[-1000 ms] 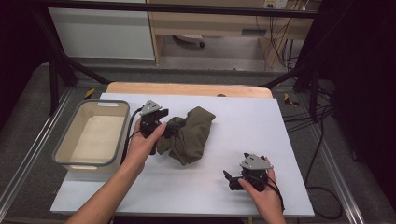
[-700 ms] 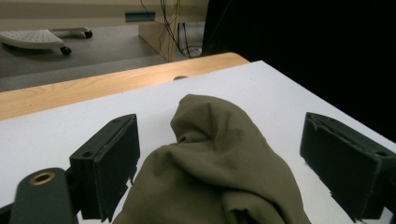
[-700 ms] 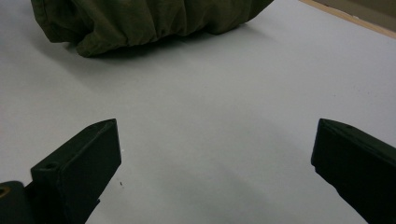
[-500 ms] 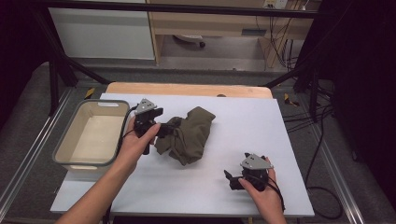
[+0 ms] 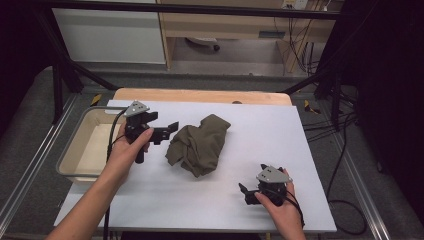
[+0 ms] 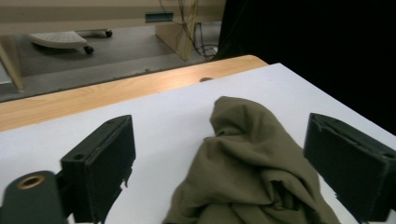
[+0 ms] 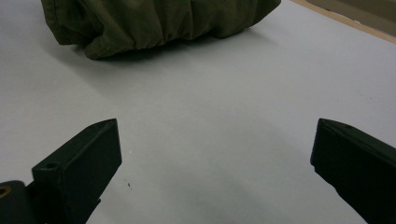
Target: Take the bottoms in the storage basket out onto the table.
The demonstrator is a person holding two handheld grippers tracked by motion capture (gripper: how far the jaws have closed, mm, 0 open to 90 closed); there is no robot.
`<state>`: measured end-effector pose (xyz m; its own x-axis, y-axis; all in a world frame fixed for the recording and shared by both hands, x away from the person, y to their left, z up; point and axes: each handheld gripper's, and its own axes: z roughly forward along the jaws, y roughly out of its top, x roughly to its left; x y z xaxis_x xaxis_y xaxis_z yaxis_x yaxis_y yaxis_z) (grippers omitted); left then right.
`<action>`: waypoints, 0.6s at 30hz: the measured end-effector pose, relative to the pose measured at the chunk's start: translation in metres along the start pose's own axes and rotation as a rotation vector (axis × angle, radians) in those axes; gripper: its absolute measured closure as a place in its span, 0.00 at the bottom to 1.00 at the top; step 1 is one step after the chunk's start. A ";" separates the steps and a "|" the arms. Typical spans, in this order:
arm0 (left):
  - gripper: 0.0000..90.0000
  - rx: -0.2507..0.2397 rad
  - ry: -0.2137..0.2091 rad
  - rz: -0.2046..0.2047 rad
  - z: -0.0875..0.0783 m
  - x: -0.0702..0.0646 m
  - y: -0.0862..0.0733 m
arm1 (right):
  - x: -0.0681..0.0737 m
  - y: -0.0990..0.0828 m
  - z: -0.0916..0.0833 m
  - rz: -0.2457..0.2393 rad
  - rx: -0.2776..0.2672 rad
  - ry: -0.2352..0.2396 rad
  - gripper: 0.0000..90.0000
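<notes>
A: High view, status?

B: The olive cloth [image 5: 197, 143] lies crumpled mid-table on the white table cover [image 5: 260, 125], untouched by either tool. The left gripper [image 5: 167, 131] sits just beside its left edge, jaws spread. The right gripper [image 5: 246, 192] rests near the front edge, well apart from the cloth. The beige bin [image 5: 75, 150] at the left looks empty. Judgement: no grasp made yet; pickup and any placing remain.

A: Left gripper view?

B: Jaws released, wide apart, matte black blocks. The cloth [image 6: 252, 172] lies between and ahead of them: soft woven fabric, deep folds, one peaked ridge.

A: Right gripper view?

B: Jaws open, holding nothing, over the smooth white cover. The cloth [image 7: 154, 21] bulges at the top, rounded and wrinkled.
</notes>
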<state>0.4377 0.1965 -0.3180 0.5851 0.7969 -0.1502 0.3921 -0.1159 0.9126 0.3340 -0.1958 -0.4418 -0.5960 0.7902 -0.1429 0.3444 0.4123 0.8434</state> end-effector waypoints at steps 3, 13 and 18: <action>0.08 -0.003 0.027 -0.007 -0.007 0.007 0.003 | 0.000 0.000 0.000 -0.004 -0.001 0.000 0.03; 0.05 0.006 0.050 -0.022 -0.018 0.021 0.005 | 0.000 -0.001 -0.002 0.003 -0.003 -0.012 0.03; 0.04 0.015 0.093 -0.014 -0.022 0.033 0.004 | 0.000 0.001 -0.001 0.012 -0.016 0.006 0.03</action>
<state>0.4426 0.2355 -0.3107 0.5116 0.8499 -0.1266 0.4110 -0.1127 0.9047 0.3332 -0.1962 -0.4405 -0.5961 0.7924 -0.1298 0.3397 0.3954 0.8534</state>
